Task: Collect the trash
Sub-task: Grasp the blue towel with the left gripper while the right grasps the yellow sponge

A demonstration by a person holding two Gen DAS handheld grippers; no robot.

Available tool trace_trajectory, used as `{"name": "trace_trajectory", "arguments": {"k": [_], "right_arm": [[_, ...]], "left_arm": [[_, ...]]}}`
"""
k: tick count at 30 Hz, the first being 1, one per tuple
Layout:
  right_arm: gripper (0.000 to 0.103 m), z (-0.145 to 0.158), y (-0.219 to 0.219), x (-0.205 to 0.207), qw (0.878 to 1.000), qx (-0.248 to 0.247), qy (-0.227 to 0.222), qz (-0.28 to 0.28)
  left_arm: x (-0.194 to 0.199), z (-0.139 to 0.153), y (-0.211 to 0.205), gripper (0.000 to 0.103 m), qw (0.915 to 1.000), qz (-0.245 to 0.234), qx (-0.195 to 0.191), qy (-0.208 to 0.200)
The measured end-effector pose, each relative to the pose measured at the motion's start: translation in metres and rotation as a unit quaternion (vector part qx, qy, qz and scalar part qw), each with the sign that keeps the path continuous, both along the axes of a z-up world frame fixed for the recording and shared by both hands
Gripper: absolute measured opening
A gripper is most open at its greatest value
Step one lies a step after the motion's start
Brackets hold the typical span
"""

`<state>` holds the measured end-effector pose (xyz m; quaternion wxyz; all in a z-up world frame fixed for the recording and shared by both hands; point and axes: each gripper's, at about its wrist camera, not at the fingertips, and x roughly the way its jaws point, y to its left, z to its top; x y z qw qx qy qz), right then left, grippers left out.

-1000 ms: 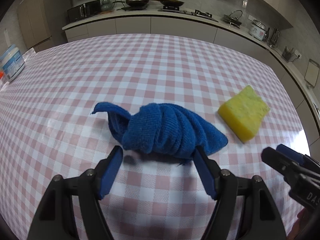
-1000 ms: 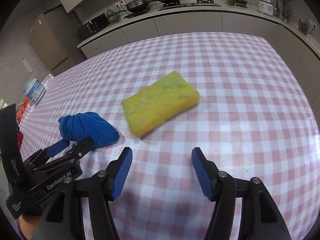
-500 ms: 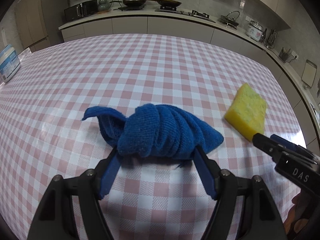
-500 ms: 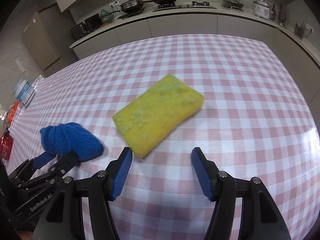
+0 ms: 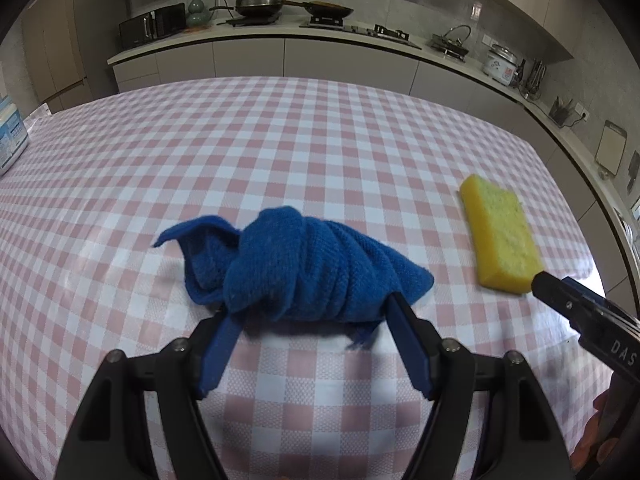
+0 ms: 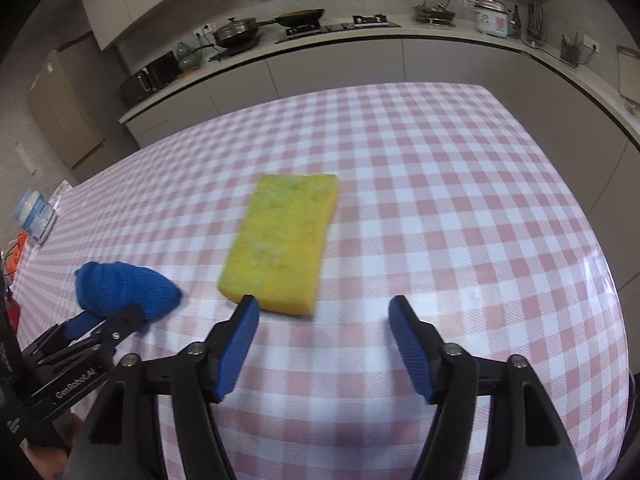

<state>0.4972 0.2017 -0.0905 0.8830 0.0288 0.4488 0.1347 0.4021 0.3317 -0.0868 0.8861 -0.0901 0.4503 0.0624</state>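
A: Left wrist view first. What does it show?

B: The left gripper (image 5: pixel 308 316) is spread wide. Its 2 blue fingers (image 5: pixel 408 344) flank the near edge of the bunched blue cloth (image 5: pixel 296 270), which lies on the pink-checked counter (image 5: pixel 280 140). The fingertips disappear under the folds; contact cannot be judged, and nothing looks pinched. A yellow sponge (image 5: pixel 500 236) lies flat to the right of the cloth, apart from it. The black tip of the right gripper (image 5: pixel 560 296) sits at the sponge's near corner. A blue-and-white package (image 5: pixel 10 140) stands at the far left edge.

A: And the right wrist view?

B: The right gripper (image 6: pixel 322 312) is released, fingers wide apart, empty. The left pad's tip (image 6: pixel 246 316) is just at the near edge of the sponge (image 6: pixel 282 240); the right pad stands well clear over bare counter (image 6: pixel 440 184). The sponge lies mostly ahead of the jaws, offset left. The cloth (image 6: pixel 124 290) sits at lower left, with the left gripper (image 6: pixel 106 318) against it.
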Motion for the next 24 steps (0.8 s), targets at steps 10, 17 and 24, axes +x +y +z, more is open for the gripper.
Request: {"name": "trace_trajectory", "arguments": {"k": [10,17,24], "right_arm": [[0.083,-0.013,0.037,0.03,1.0,-0.013,0.003,0.004],[0.063,-0.021,0.04,0.03,1.0,-0.018,-0.003,0.01],[0.053,-0.023,0.04,0.025,0.999,-0.019,-0.01,0.024]], "left_arm": [[0.012,-0.001,0.006,0.074,0.9999,-0.009,-0.003,-0.006],[0.019,-0.007,0.004,0.061,0.9996,-0.023,-0.01,-0.015],[0.017,-0.005,-0.005,0.038,0.9988,-0.04,-0.01,-0.025]]}}
